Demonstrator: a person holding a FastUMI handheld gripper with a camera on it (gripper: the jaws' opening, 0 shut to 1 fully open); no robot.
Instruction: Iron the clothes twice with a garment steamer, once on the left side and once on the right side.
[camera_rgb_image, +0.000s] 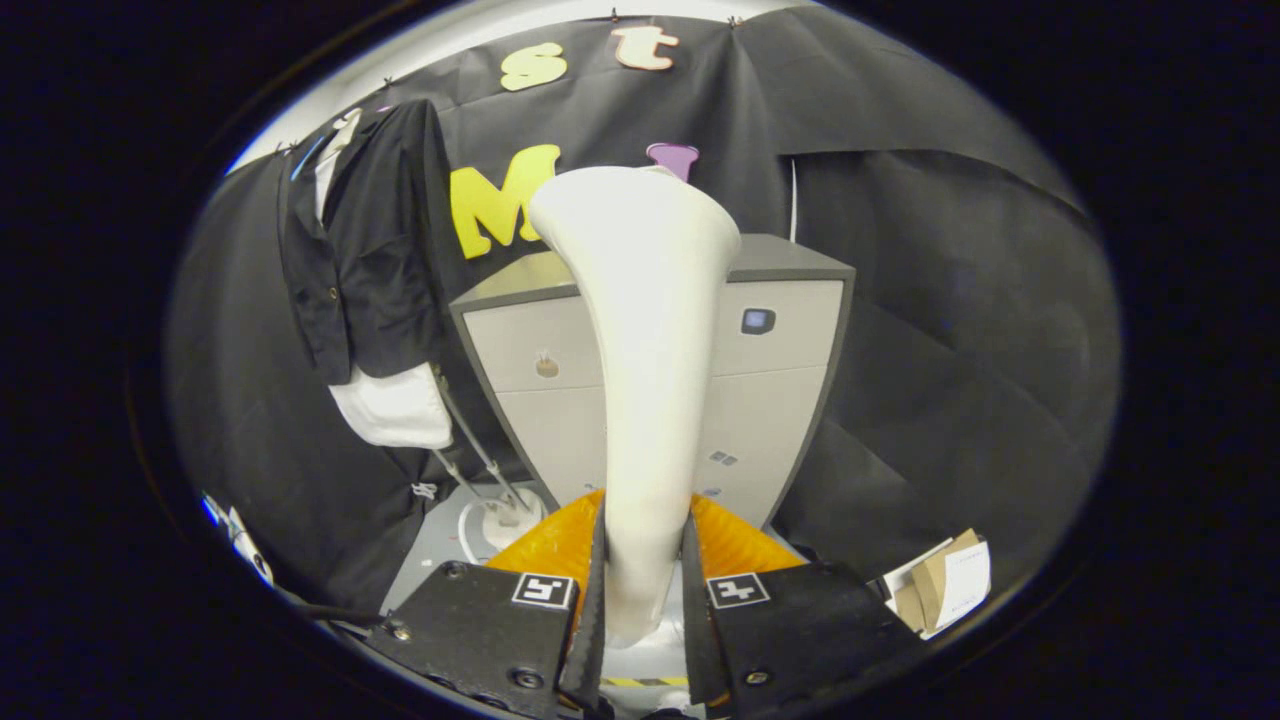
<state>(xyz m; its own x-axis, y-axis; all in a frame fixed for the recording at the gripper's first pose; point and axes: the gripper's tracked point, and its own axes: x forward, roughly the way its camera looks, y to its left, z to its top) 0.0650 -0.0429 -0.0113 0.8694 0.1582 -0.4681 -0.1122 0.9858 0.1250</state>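
Note:
My gripper (643, 590) is shut on the white garment steamer (645, 350), both fingers pressing its handle. The steamer rises straight up from between the fingers and widens to its head at the top. A black jacket (362, 250) over a white shirt (395, 408) hangs against the booth wall, off to the left and well beyond the fingers. The steamer head is apart from the clothes, to their right.
A grey drawer cabinet (790, 350) stands behind the steamer. An orange ridged base (735, 545) lies just ahead of the fingers. The hanger stand's thin legs (475, 450) and a white round foot (505, 520) sit on the floor at left. Cardboard and paper (945, 585) lie at right.

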